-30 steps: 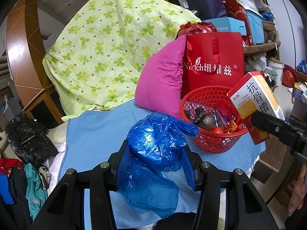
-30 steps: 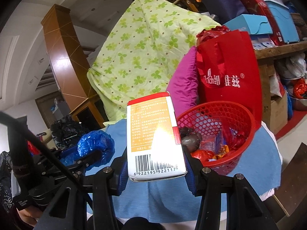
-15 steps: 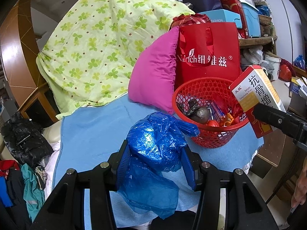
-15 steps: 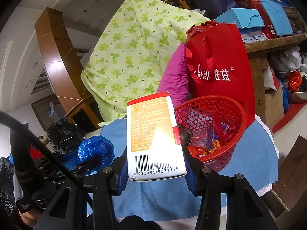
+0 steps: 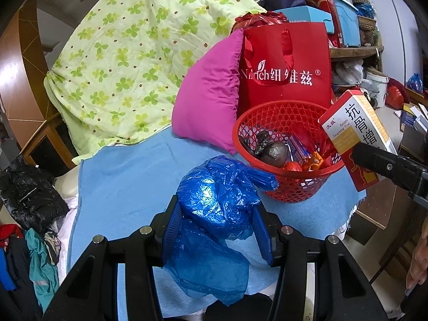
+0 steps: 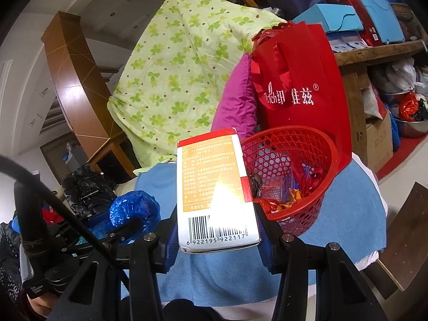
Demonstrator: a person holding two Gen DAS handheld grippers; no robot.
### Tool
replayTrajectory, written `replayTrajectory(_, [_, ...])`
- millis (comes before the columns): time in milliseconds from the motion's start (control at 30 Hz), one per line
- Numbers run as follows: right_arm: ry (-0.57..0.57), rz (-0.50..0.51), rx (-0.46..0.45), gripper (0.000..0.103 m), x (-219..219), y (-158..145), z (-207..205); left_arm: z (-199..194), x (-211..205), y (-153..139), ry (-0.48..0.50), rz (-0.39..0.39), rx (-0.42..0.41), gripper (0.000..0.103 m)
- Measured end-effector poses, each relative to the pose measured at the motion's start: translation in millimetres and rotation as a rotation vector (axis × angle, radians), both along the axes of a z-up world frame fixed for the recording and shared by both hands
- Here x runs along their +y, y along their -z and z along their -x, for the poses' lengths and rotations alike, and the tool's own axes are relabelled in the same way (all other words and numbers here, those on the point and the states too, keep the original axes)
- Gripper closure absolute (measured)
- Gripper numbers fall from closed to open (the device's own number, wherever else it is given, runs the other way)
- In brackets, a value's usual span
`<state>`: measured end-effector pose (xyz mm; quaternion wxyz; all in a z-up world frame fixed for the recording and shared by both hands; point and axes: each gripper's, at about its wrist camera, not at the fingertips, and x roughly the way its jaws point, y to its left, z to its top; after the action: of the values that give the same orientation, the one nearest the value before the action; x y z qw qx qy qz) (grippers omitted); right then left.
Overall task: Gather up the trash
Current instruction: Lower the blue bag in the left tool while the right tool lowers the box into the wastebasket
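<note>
**Two pieces of trash held just short of the basket**

The left gripper [image 5: 216, 222] pinches a crumpled blue plastic bag [image 5: 216, 200] just in front of the red basket [image 5: 289, 184], over the blue cloth [image 5: 128, 176]. The bag looks light, limp and slippery, so a squeeze across its bunched middle suits it best. The right gripper [image 6: 218, 238] clamps a cardboard medicine box [image 6: 214, 184] by its barcode end, beside the basket's near rim. The box seems light and stiff, though probably crushable; flat side faces give the firmest hold.
</note>
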<state>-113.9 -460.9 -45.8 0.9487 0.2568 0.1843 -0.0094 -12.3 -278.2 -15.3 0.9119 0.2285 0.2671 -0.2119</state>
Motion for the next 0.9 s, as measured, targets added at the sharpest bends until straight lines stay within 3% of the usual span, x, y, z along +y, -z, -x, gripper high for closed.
replayTrajectory(900, [-0.005, -0.010, 0.063, 0.051, -4.4, 18.2, -32.9, -31.6, -7.3, 33.6, -0.011, -0.007, 0.096, 0.050])
